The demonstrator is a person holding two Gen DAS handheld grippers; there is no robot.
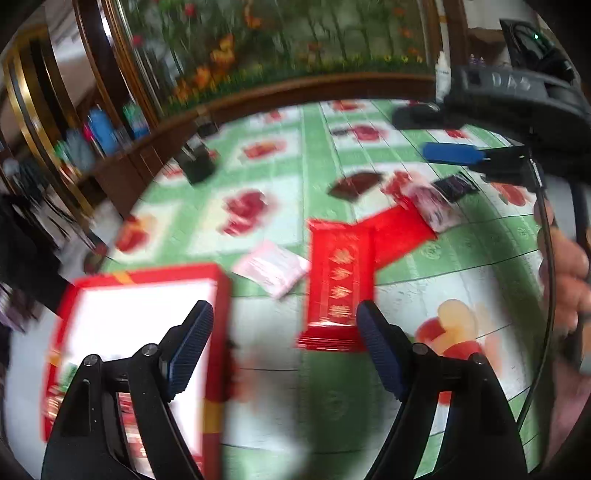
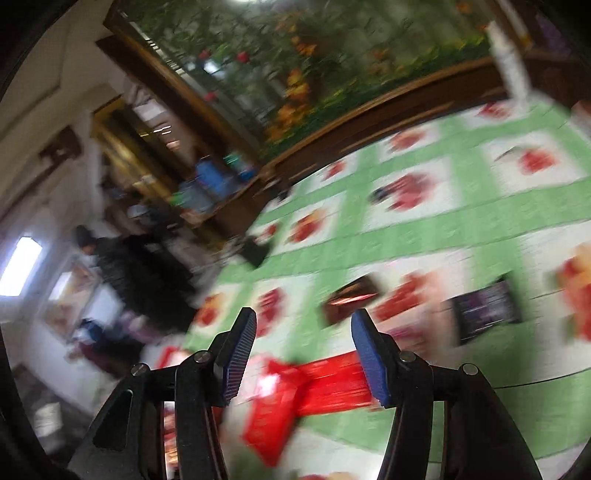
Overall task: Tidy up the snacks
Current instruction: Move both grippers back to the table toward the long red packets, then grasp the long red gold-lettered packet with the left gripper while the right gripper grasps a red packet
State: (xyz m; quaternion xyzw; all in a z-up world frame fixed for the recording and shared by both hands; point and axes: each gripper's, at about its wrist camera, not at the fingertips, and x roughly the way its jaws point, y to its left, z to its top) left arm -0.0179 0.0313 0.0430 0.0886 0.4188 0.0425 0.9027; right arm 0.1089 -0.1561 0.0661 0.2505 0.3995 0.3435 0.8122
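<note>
Ahead of the left gripper and under everything else lies a green-and-white tablecloth (image 1: 325, 155) printed with red fruit, and far ahead on it toward the left stands a small black box (image 1: 197, 162). Beyond the cloth's far edge runs a dark wooden frame (image 1: 295, 88) around a blurred picture of flowers and greenery (image 1: 280, 33). Far to the left of the right gripper, a figure in dark clothes (image 2: 122, 269) stands near a shelf that holds a blue container (image 2: 210, 177).
</note>
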